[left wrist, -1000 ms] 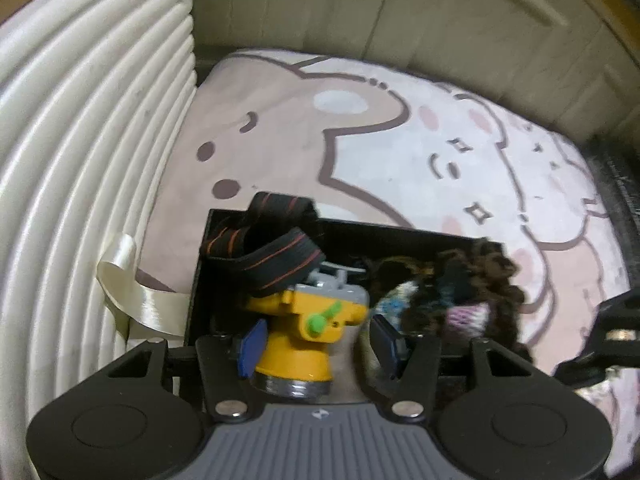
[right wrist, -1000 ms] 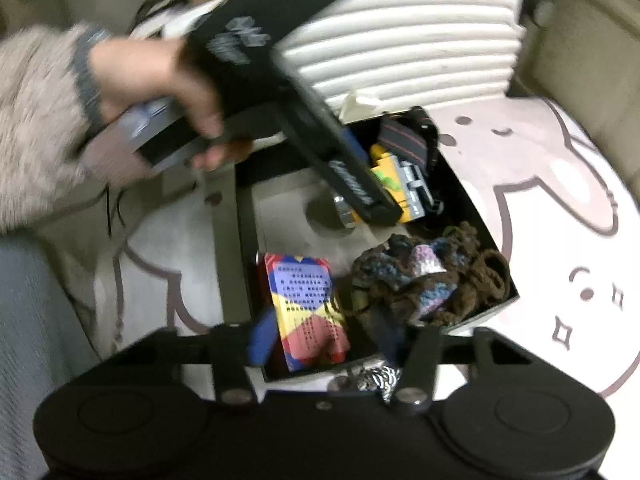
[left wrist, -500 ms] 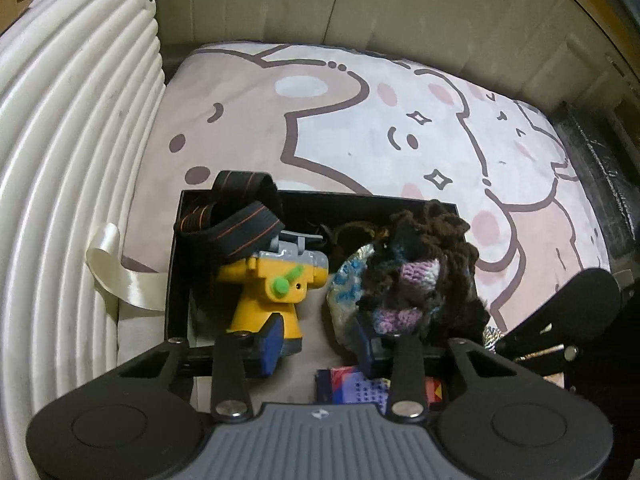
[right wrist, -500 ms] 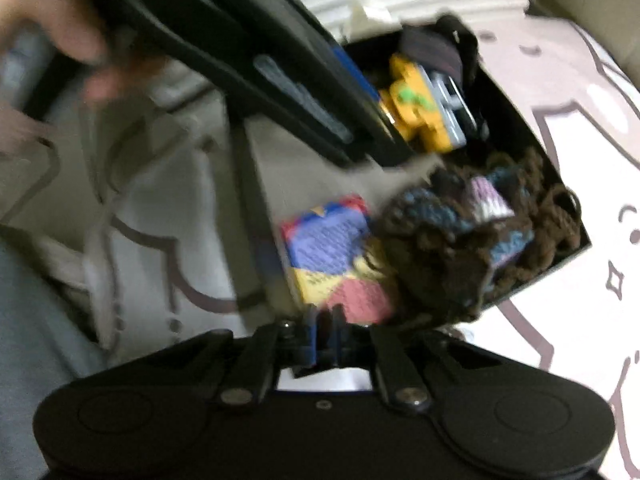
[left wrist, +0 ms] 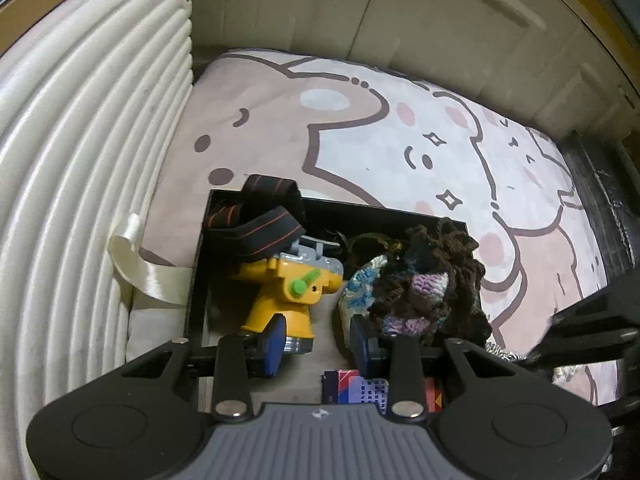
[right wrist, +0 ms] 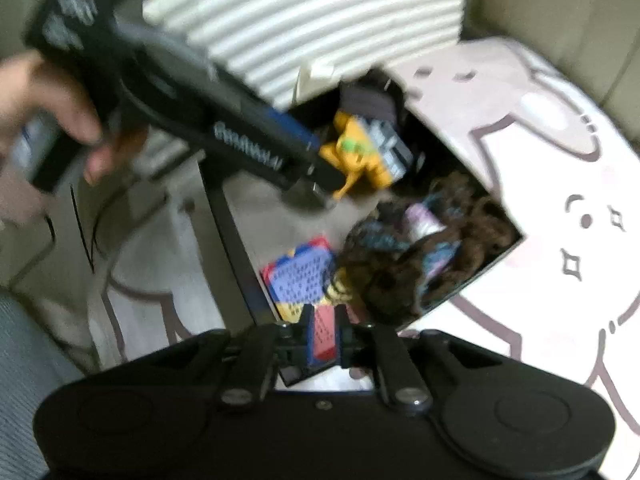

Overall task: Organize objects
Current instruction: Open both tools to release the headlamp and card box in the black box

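Note:
A black open box [left wrist: 198, 264] lies on a cartoon rug. In it are a yellow headlamp [left wrist: 294, 292] with a black striped strap, a brown crocheted bundle [left wrist: 420, 280] and a colourful card box [left wrist: 356, 390]. My left gripper [left wrist: 318, 346] is open just above the headlamp's lens end, holding nothing. In the right wrist view the same box [right wrist: 236, 248], headlamp [right wrist: 360, 152], crocheted bundle [right wrist: 432, 252] and card box [right wrist: 300, 276] show, blurred. My right gripper [right wrist: 324, 332] has its jaws nearly together over the box's near edge, with nothing clearly between them.
A white ribbed cushion [left wrist: 80, 160] runs along the box's left side, with a cream ribbon loop [left wrist: 136, 260] beside it. The rug [left wrist: 400, 140] spreads beyond the box. Beige cabinet doors [left wrist: 440, 20] stand at the back.
My left gripper has pulled back and risen slightly from the headlamp, staying open. My right gripper has closed from wide open and shifted over the box's near edge.

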A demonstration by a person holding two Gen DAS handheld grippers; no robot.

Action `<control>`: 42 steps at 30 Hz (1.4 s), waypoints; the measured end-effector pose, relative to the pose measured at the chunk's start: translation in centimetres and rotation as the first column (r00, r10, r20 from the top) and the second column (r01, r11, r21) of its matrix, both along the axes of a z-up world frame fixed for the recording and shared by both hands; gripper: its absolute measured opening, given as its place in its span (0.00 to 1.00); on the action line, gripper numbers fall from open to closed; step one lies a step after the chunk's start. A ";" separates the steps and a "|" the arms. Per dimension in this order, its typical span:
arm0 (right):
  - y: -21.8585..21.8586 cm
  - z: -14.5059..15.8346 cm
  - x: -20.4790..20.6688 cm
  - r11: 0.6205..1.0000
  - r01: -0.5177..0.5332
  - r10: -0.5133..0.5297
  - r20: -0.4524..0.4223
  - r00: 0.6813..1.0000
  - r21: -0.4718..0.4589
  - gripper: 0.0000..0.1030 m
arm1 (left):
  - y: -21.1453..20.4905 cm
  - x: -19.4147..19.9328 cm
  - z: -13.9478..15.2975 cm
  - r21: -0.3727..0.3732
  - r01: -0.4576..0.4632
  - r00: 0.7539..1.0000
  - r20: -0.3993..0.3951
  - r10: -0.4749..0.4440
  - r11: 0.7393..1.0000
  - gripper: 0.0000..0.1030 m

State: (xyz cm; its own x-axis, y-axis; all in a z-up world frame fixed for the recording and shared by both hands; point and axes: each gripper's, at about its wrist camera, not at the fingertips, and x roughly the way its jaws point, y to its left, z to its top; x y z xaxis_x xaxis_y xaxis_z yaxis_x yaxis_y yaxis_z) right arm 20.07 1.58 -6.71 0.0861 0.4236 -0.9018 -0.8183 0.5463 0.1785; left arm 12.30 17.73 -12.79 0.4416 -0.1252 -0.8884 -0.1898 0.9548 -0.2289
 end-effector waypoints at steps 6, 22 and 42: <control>-1.5 2.2 -0.6 0.985 0.152 -0.158 0.079 0.984 0.075 0.21 | -0.4 -0.8 0.6 0.011 -0.010 1.000 -0.006 0.010 1.000 0.34; -5.5 2.9 -2.3 0.907 0.404 -0.420 0.189 0.888 0.118 0.67 | -2.5 -3.8 4.1 0.123 -0.067 0.997 0.044 0.062 0.990 0.76; -7.0 4.3 -4.5 0.871 0.470 -0.492 0.266 0.829 0.145 1.00 | -4.4 -7.3 6.7 0.217 -0.110 0.992 0.091 0.092 0.970 1.00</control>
